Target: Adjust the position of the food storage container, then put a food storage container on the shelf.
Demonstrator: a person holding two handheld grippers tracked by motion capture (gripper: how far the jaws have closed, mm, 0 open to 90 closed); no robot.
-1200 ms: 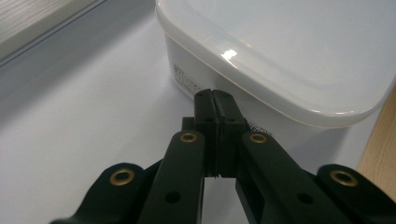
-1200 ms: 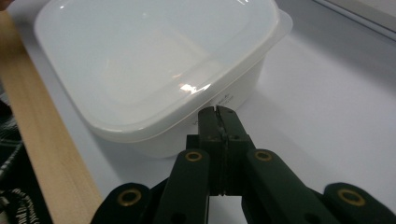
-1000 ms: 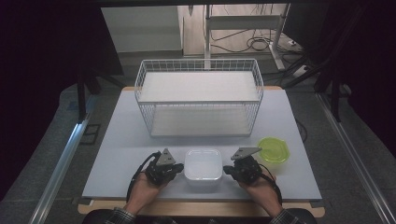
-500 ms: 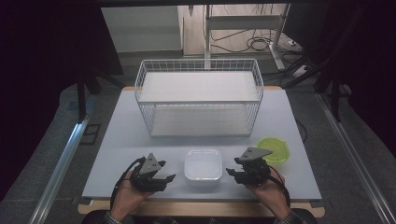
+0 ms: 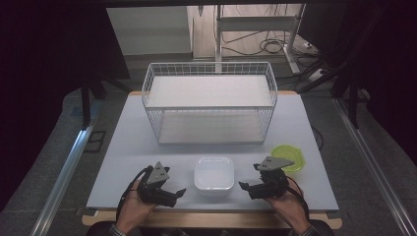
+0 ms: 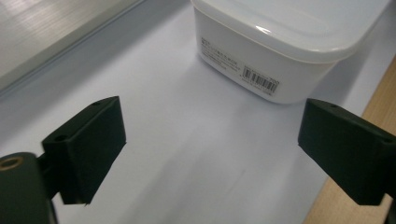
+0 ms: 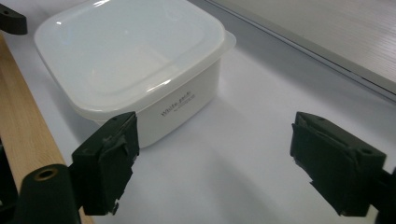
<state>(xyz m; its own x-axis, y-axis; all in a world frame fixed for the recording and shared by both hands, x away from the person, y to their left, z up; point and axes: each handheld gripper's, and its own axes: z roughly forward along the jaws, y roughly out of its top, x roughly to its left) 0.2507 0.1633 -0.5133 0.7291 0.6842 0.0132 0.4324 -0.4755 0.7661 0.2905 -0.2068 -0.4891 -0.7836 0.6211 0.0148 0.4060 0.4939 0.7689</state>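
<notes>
**Two open grippers flank the white container**

From where I stand, the white lidded container [image 5: 214, 175] sits near the front edge of the table [image 5: 128, 147], between the two hands. The left gripper [image 5: 173, 194] hovers just beside its left side with jaws spread wide and nothing between them; the right gripper [image 5: 247, 187] mirrors it on the other side, jaws equally parted and empty. Neither touches the box. Behind stands a wire basket [image 5: 210, 101], and a green lid [image 5: 289, 157] lies near the right hand.

The step in hand looks like closing in on the container from both sides. To do it well, I would judge that each gripper should come in level and low, meeting the walls below the overhanging lid rim rather than the lid itself, which could pop or slip. The plastic looks smooth, so both sides should press evenly and together, or the box may skate toward the wooden edge.
</notes>
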